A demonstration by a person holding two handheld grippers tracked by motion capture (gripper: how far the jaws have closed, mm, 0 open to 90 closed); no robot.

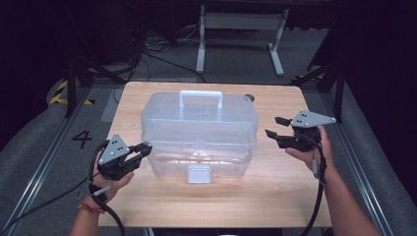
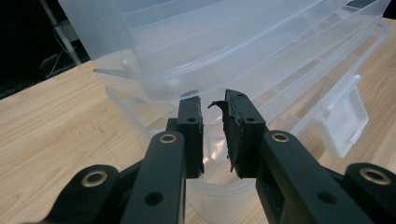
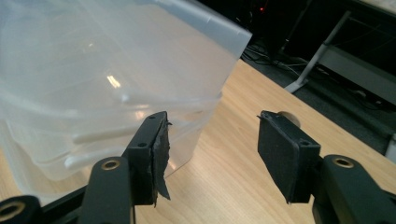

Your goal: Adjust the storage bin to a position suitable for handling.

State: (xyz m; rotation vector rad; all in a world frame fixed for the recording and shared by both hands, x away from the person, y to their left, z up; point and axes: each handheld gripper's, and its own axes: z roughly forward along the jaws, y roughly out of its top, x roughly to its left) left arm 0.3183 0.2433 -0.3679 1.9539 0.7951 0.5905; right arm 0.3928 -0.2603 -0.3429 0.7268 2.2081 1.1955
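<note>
A clear plastic storage box (image 1: 199,130) with a white carry handle (image 1: 200,98) and a white front latch (image 1: 198,173) stands in the middle of the wooden table (image 1: 275,189). My left gripper (image 1: 146,149) is at the box's front left corner, under the lid's overhang. In the left gripper view the left gripper (image 2: 212,100) has its jaws nearly together, and the box (image 2: 243,42) shows through the slit; whether its plastic is pinched is unclear. My right gripper (image 1: 272,126) hovers open just right of the box, and in the right gripper view the right gripper (image 3: 212,116) has nothing between its jaws.
A small dark round object (image 1: 250,97) lies on the table behind the box's right end. Bare wood runs along the table's front and right side. Beyond the far edge are a white frame's legs (image 1: 275,54) and cables on the floor.
</note>
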